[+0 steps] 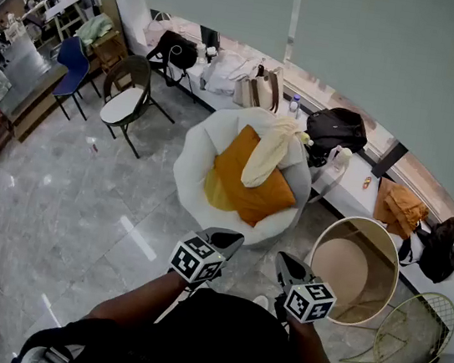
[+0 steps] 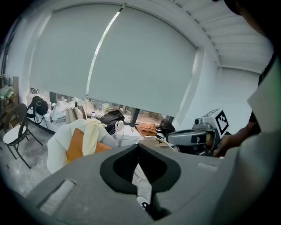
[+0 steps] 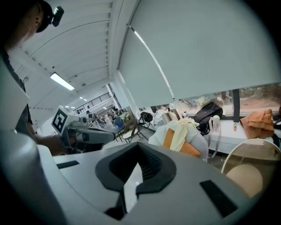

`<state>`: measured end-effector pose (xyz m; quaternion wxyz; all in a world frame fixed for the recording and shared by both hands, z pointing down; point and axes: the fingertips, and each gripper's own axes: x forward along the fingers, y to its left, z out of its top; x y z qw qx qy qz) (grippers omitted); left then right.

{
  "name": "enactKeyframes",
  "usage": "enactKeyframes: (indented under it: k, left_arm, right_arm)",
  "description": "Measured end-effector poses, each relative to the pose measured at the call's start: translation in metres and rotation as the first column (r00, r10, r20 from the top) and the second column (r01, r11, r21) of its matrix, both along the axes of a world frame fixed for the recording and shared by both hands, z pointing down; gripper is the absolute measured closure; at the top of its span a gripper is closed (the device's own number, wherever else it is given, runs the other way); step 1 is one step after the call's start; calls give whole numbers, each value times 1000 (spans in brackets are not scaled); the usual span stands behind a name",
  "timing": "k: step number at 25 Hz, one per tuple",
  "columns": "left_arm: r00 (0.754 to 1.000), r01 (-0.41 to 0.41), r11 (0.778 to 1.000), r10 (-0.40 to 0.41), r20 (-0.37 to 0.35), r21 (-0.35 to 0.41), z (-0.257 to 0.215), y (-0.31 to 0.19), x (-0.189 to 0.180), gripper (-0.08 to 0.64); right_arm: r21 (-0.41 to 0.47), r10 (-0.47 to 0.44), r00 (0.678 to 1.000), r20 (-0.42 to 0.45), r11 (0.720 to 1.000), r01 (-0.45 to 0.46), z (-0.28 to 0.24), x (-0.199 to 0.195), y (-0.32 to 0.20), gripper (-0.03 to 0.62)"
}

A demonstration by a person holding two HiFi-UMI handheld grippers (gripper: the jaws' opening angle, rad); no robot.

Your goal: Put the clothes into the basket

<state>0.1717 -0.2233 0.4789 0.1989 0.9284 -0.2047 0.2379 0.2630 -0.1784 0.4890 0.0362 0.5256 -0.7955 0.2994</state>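
Orange cloth [image 1: 248, 184] and a pale yellow cloth [image 1: 267, 153] lay in the middle of the white chair [image 1: 196, 159] in the head view. The basket [image 1: 387, 241] stood on the floor by the chair's right edge and looked empty. No cloth was picked up yet, so the job looked to be at its start. The next move called for reaching out to the chair and opening the jaws over a cloth. The left gripper [image 1: 223, 240] and right gripper [image 1: 287, 267] were close to the person's body, tipped a little down.

In the left gripper view, its jaws were closed on nothing.

In the right gripper view, its jaws were closed and empty too.
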Motion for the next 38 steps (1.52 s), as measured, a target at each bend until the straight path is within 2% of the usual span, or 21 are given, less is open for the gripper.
enactKeyframes:
  k: [13, 19, 22, 26, 31, 38]
  left_arm:
    - [1000, 7, 1000, -7, -10, 11, -3, 5, 8, 559]
    - [1000, 23, 1000, -23, -4, 2, -3, 8, 12, 560]
    - [999, 32, 999, -32, -17, -28, -1, 12, 17, 560]
    - [995, 78, 993, -84, -60, -92, -1, 16, 24, 559]
    - [991, 118, 990, -123, -55, -78, -2, 21, 35, 560]
    - [979, 177, 977, -187, -75, -123, 6, 41, 54, 560]
  right_arm:
    - [-2, -9, 1000, 1, 1000, 9, 2, 4, 5, 578]
    - [-3, -8, 998, 62, 1000, 8, -2, 9, 8, 577]
    - [7, -14, 999, 29, 1000, 14, -2, 14, 10, 577]
    - [16, -17, 1000, 14, 1000, 17, -4, 25, 17, 577]
    - [21, -28, 1000, -1, 999, 28, -5, 44, 27, 577]
    - [-6, -35, 999, -22, 999, 35, 5, 77, 39, 577]
